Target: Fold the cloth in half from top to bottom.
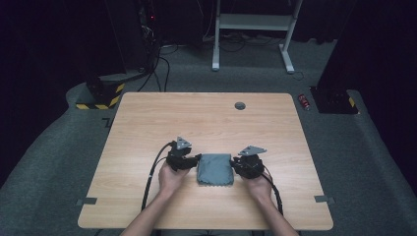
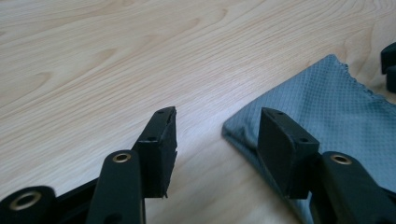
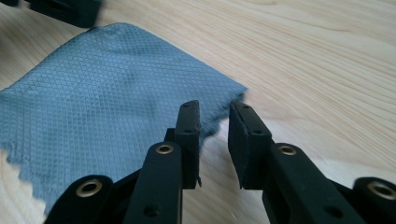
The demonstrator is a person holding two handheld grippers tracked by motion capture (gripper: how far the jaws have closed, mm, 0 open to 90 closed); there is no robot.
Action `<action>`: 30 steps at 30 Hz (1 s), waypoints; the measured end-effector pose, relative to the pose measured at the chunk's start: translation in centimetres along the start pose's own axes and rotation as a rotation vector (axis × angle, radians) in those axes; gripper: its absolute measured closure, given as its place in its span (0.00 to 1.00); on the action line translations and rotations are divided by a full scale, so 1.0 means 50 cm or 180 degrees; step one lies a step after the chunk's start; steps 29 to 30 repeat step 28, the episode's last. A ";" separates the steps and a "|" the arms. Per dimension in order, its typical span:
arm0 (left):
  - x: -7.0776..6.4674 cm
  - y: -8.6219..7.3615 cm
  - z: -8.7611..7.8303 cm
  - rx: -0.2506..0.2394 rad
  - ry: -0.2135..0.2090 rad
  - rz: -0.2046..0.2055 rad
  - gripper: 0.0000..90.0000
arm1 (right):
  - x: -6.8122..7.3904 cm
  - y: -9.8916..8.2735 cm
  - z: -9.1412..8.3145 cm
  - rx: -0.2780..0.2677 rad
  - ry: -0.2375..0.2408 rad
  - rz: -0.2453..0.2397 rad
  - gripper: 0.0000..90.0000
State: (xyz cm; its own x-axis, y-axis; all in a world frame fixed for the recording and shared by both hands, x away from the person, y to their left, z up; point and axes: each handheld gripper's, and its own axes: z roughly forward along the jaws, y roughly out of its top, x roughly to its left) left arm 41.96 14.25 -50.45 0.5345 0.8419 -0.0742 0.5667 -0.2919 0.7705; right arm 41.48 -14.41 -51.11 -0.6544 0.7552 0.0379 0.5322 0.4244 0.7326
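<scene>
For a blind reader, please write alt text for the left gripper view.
Two black tongs stand open and empty above a light wooden table. A folded grey-blue textured cloth lies at right, its corner near the right jaw.

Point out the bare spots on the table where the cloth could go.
Bare wood runs from the cloth to the far edge, broken by a grey grommet. The table is also bare outside each hand. It is crowded where the left gripper and right gripper flank the cloth.

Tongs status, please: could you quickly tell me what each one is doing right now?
Left tongs: open, holding nothing; the grey cloth lies beside them.
Right tongs: open, holding nothing, at the cloth's edge.
</scene>
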 end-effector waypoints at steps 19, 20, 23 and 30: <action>0.093 -0.141 -0.109 0.0083 0.0517 -0.0130 0.34 | -0.074 -0.127 -0.107 -0.0022 -0.0715 0.0439 0.49; 0.093 -0.141 -0.109 0.0083 0.0516 -0.0129 0.34 | -0.072 -0.126 -0.106 -0.0014 -0.0729 0.0455 0.48; 0.093 -0.141 -0.109 0.0083 0.0517 -0.0128 0.33 | -0.074 -0.126 -0.106 -0.0014 -0.0736 0.0459 0.46; 0.093 -0.141 -0.109 0.0085 0.0517 -0.0130 0.33 | -0.074 -0.126 -0.106 -0.0007 -0.0745 0.0470 0.45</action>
